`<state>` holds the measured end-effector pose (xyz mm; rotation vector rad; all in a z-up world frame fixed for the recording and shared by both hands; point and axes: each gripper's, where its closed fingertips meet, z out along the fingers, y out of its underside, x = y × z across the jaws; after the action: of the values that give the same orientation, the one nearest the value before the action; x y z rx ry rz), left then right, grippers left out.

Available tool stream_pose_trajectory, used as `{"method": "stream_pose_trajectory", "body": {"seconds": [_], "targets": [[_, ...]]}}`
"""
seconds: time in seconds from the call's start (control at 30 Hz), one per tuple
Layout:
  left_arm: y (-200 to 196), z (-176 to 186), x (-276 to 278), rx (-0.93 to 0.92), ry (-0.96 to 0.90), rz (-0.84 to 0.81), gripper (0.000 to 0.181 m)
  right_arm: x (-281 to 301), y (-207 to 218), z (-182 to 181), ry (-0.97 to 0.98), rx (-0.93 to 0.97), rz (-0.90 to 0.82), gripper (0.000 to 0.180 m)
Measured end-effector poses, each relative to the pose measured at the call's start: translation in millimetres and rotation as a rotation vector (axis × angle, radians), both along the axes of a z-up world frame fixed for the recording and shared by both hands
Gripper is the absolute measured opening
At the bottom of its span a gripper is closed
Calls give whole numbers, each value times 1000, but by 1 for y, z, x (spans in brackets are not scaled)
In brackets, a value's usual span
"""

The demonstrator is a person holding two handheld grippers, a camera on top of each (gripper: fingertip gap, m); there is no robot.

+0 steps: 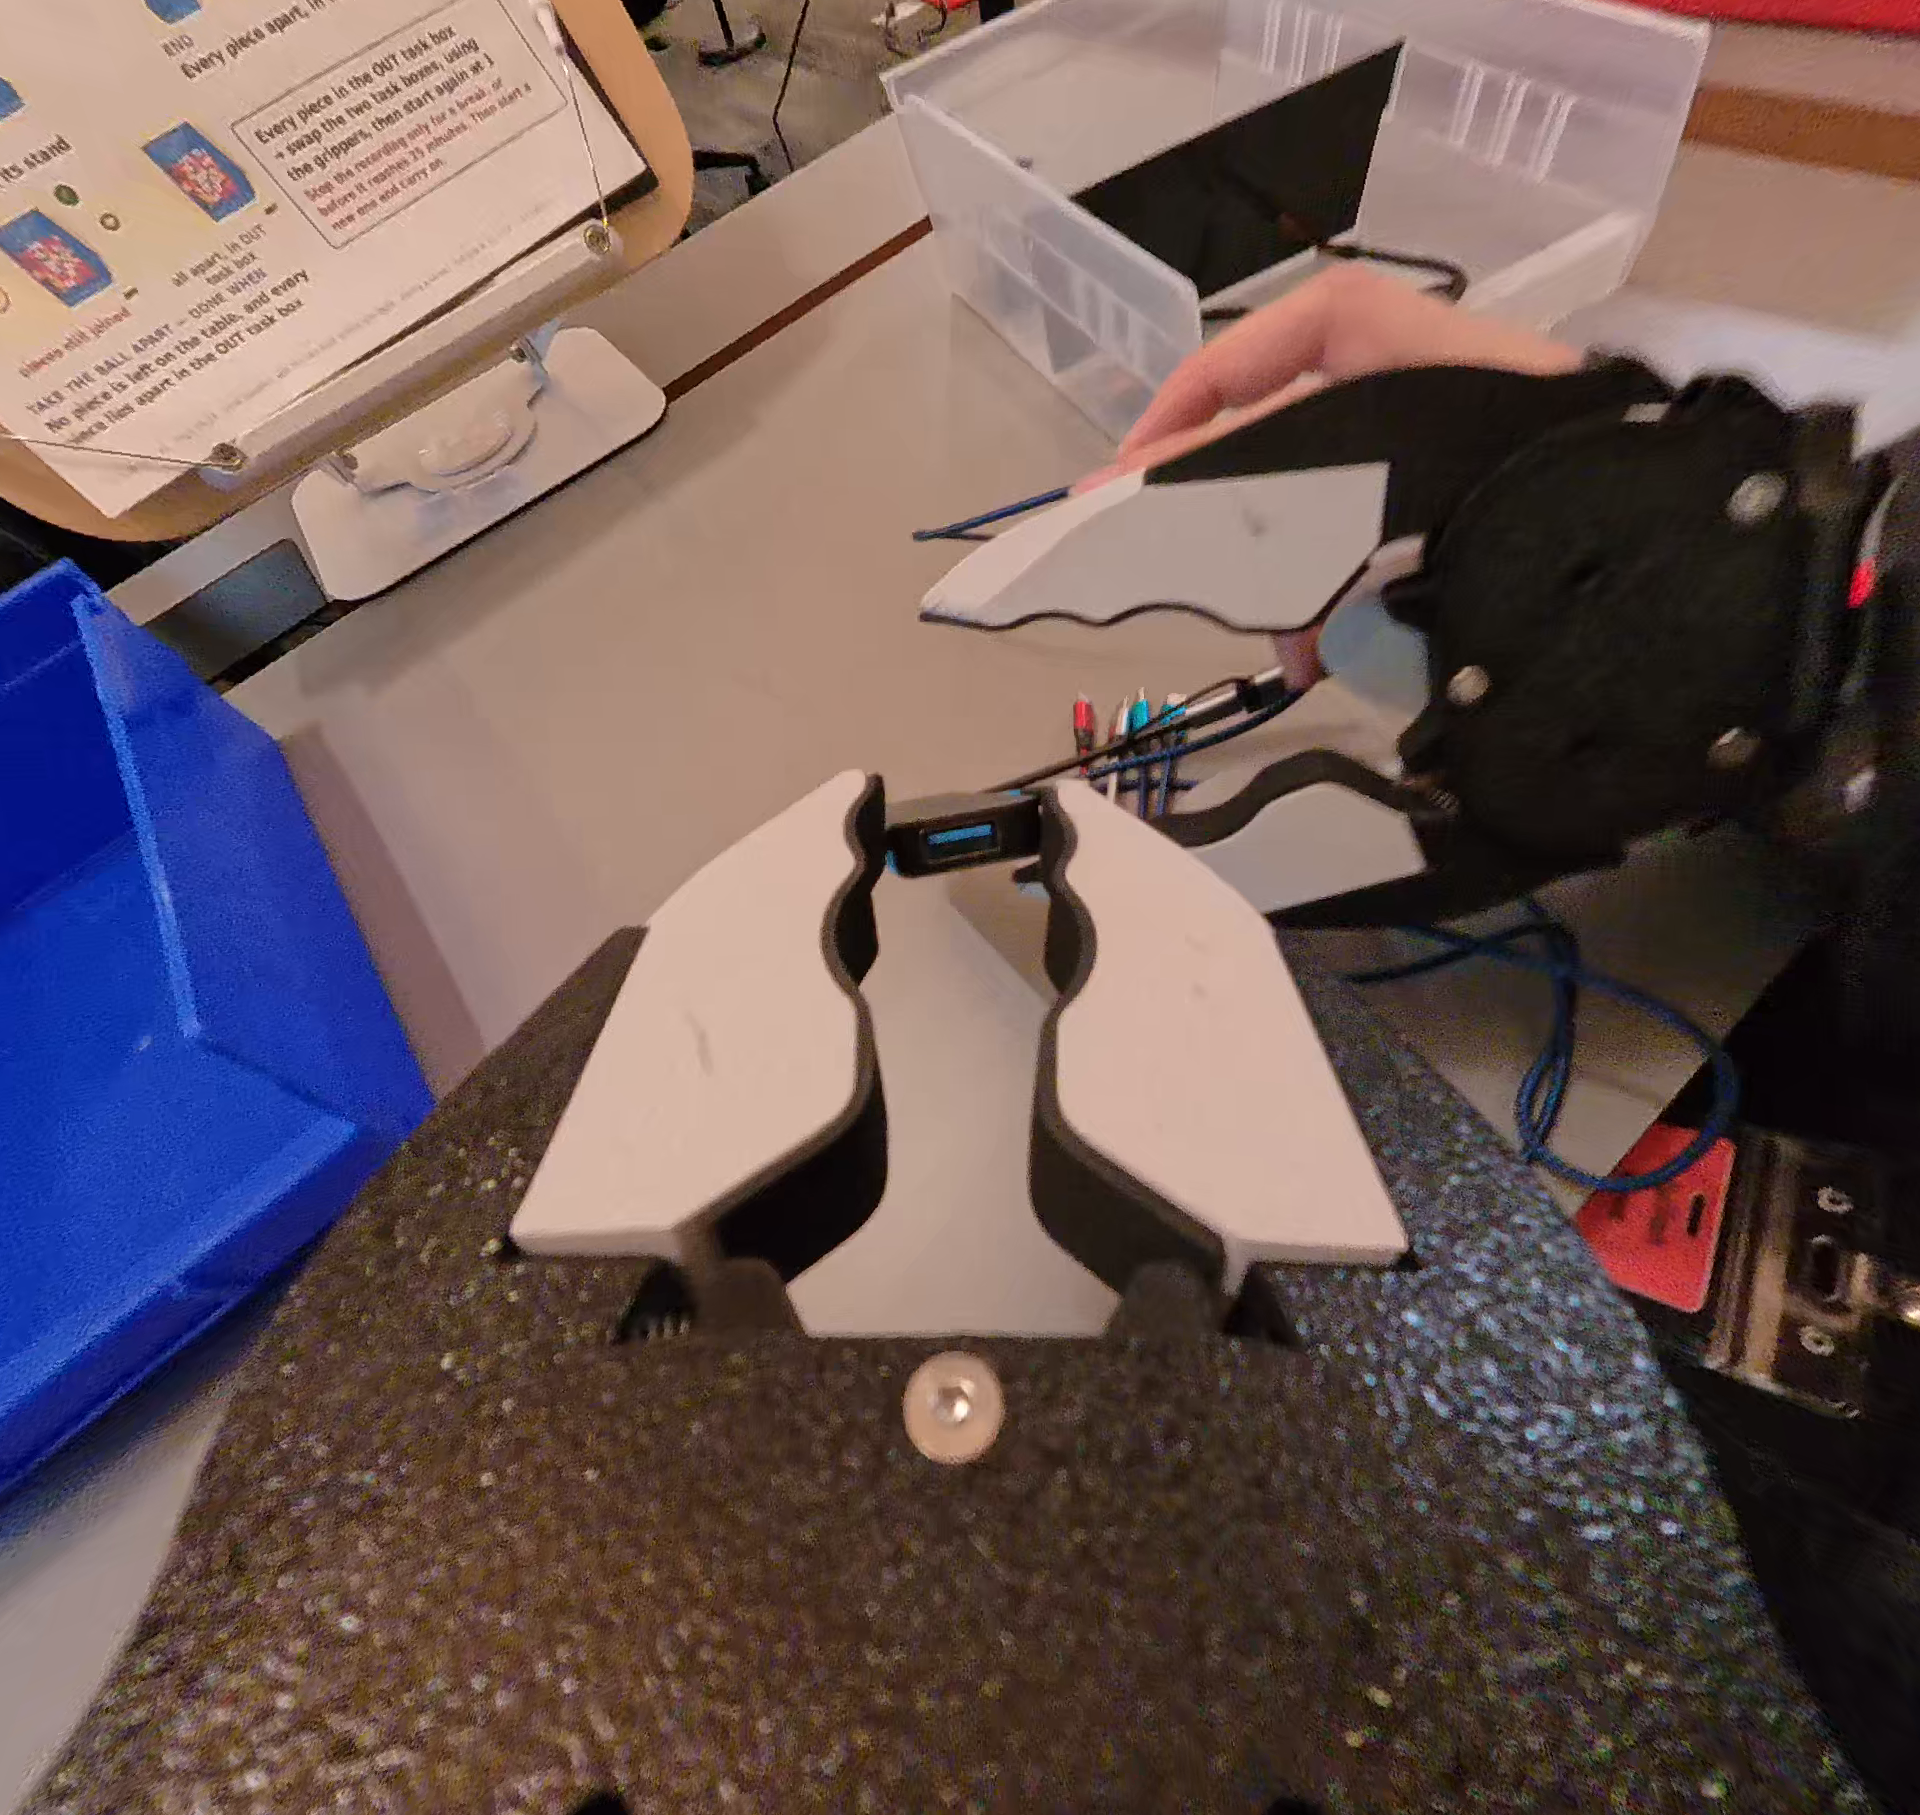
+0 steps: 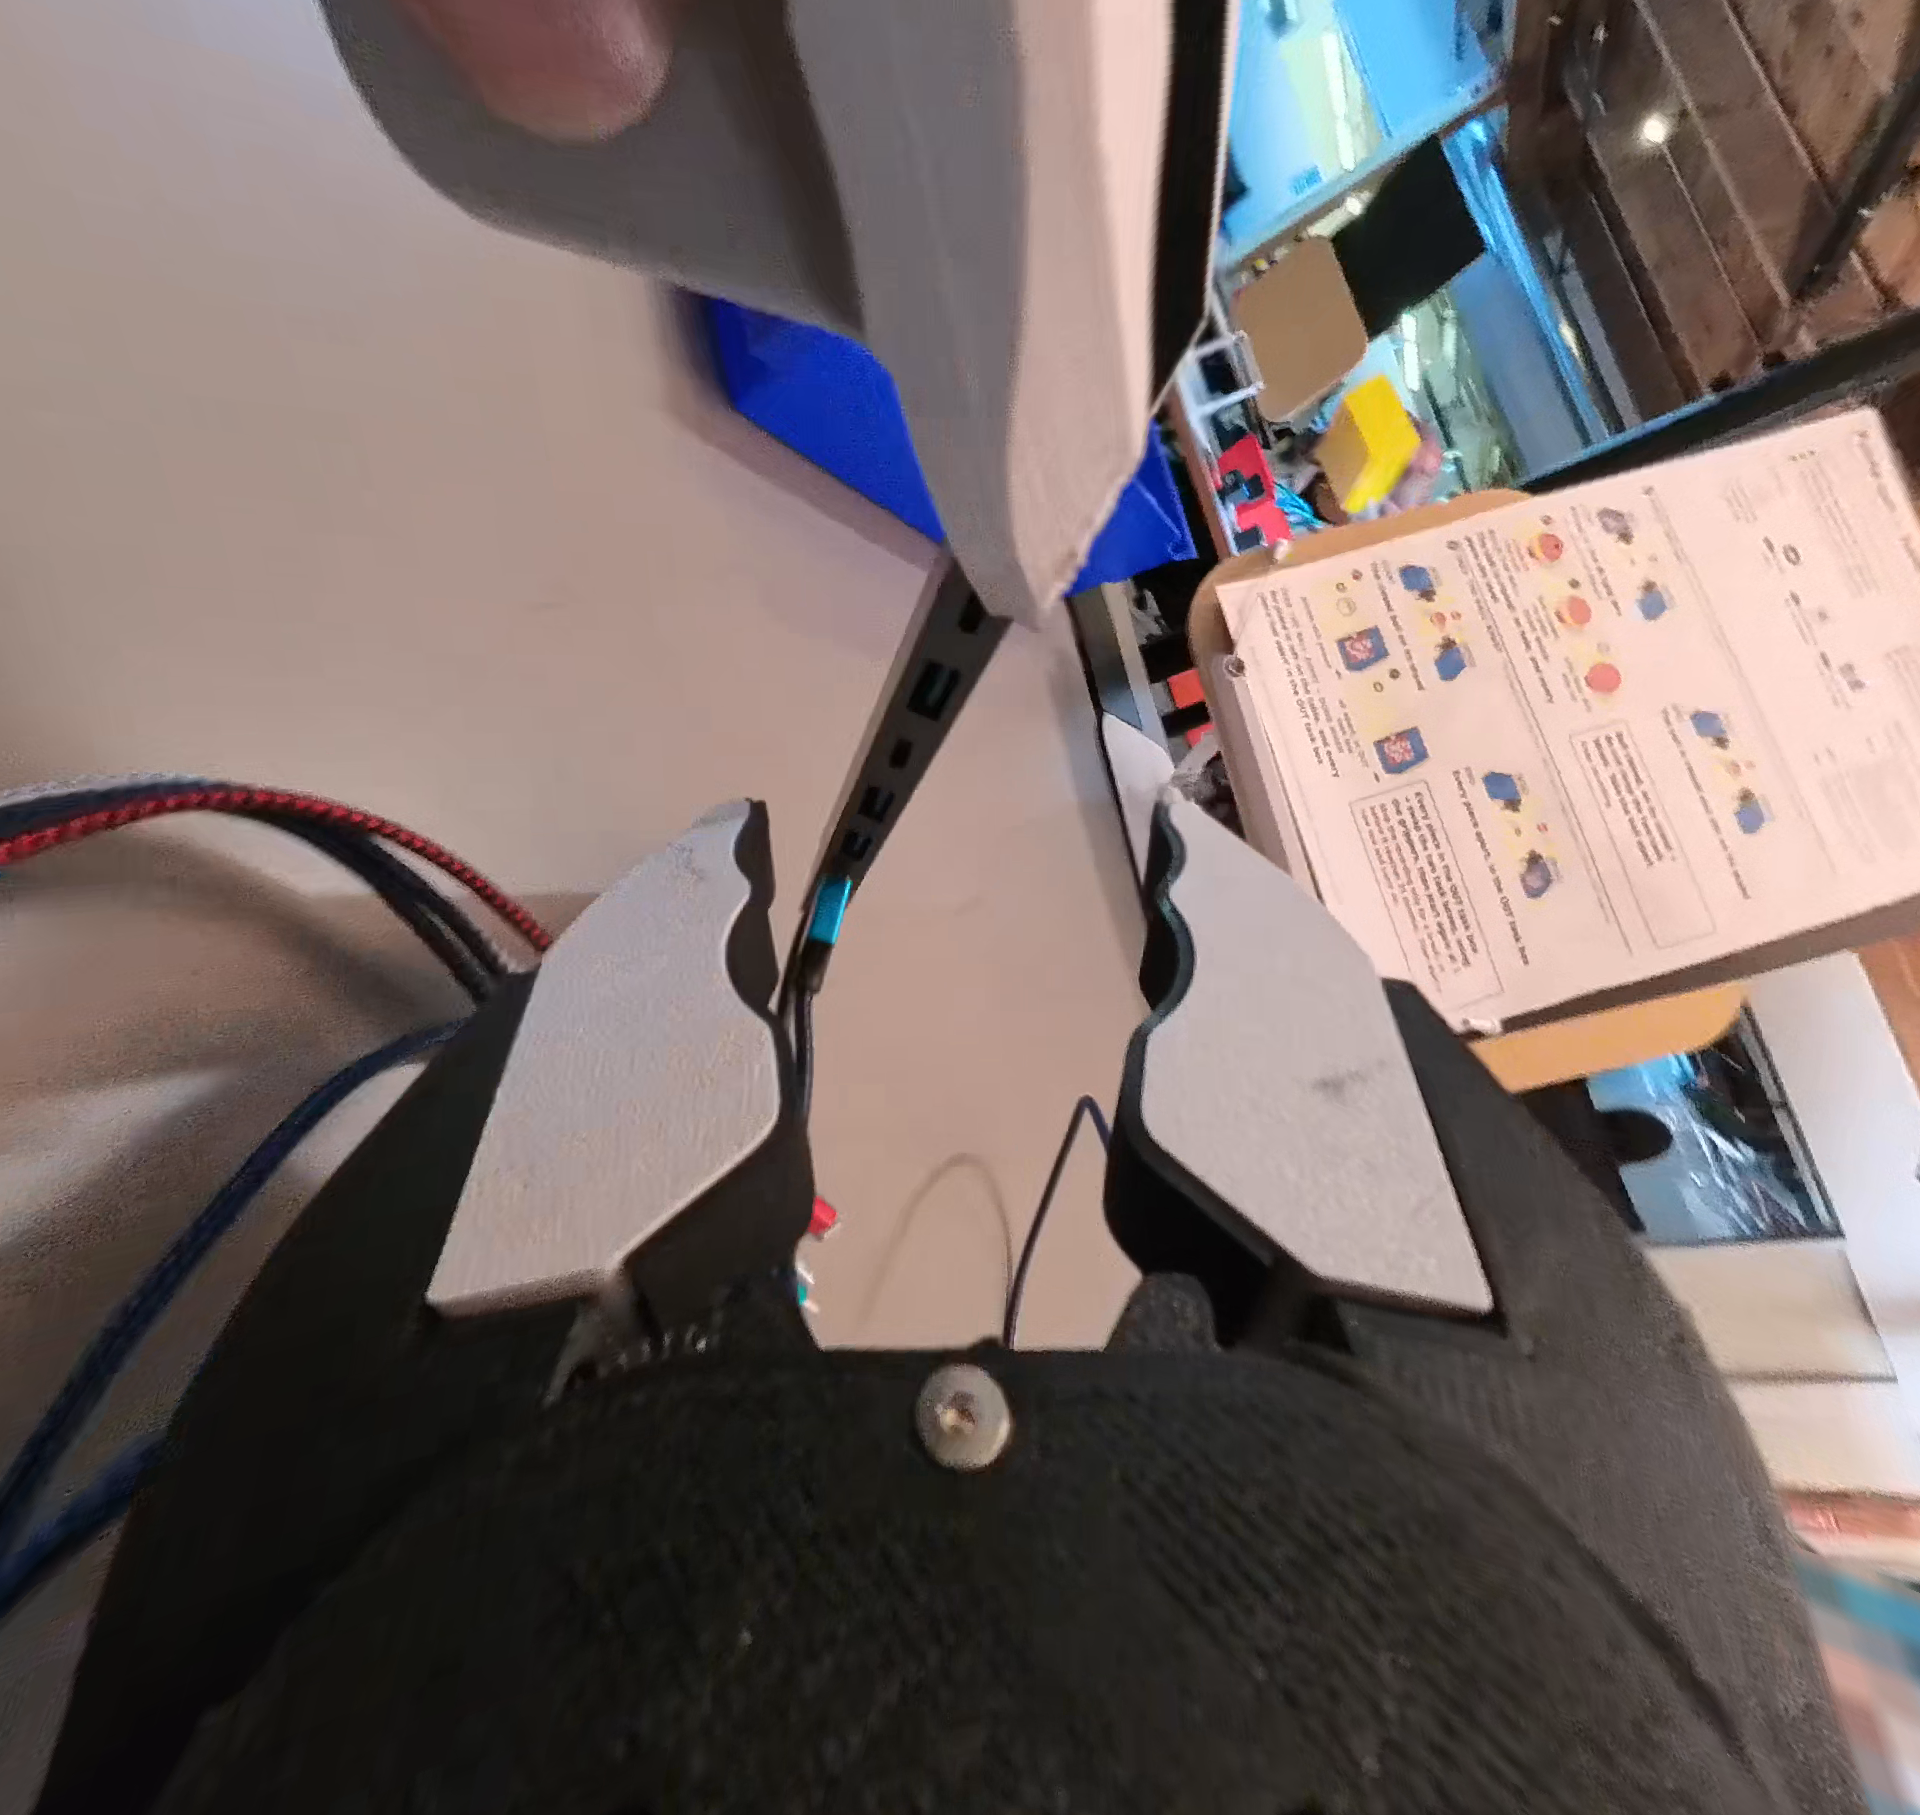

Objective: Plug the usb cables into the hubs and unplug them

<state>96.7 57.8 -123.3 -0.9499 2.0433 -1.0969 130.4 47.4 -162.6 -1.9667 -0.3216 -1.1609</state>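
The left gripper (image 1: 961,835) is pinching the black hub (image 1: 961,833) above the desk (image 1: 727,622); the right gripper (image 2: 956,861), jaws spread, is hovering beside plugged cables (image 1: 1132,742). A blue bin (image 1: 156,986) is sitting left, a clear bin (image 1: 1049,238) behind.

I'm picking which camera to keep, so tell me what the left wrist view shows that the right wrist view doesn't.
Only the left wrist view shows the clear plastic bins, the bunch of coloured plugs on the table, the hub's blue end port, and the left claw shut on that hub.

Only the right wrist view shows the hub's long side with its row of ports, a teal plug in it, the red braided cable, and the right claw open.

Both show the hub, blue bin and instruction sheet.
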Motion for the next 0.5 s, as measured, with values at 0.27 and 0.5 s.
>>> {"method": "stream_pose_trajectory", "body": {"seconds": [0.27,0.5], "targets": [[-22,19,-2,2,-45,-53,27,7,-11,16,-118,101,-52,14],[-20,17,-9,-12,-42,-46,50,16,-36,45,-374,50,-147,10]]}}
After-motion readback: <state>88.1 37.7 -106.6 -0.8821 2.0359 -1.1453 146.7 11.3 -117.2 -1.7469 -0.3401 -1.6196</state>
